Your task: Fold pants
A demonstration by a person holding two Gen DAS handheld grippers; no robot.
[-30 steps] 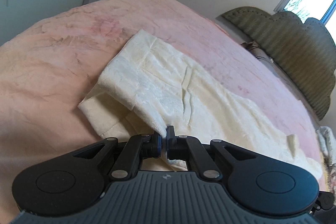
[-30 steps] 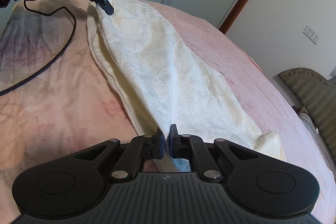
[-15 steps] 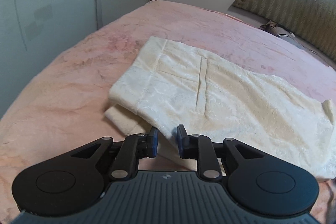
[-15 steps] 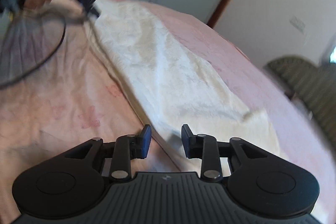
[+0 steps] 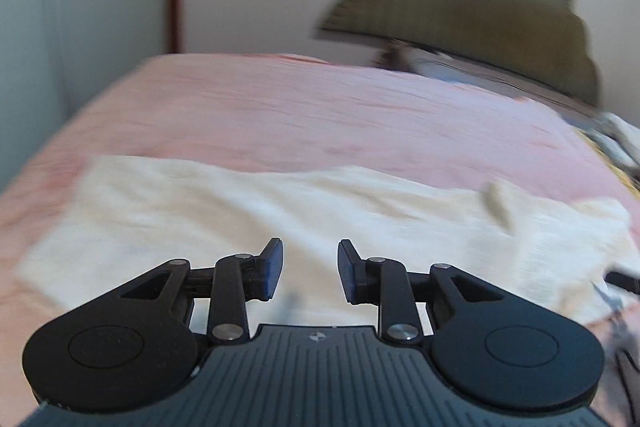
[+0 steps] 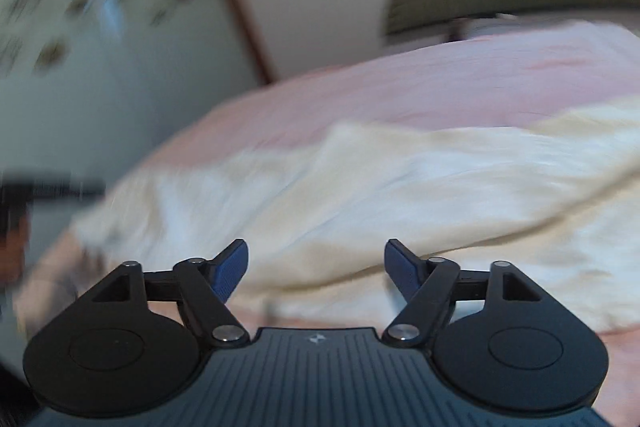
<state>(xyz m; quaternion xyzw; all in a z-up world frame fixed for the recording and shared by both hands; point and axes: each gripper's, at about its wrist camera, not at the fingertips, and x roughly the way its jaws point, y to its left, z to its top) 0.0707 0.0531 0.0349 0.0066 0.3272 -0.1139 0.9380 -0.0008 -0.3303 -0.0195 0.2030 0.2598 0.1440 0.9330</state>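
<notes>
Left claw [image 5: 310, 269] and right claw [image 6: 316, 269] just opening, released; pants [image 5: 280, 219] lying lengthwise left-right.

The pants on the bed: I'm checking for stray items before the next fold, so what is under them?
Only the pink blanket shows around the cream pants, which lie flat on it. Anything beneath the cloth is covered and cannot be seen.
</notes>
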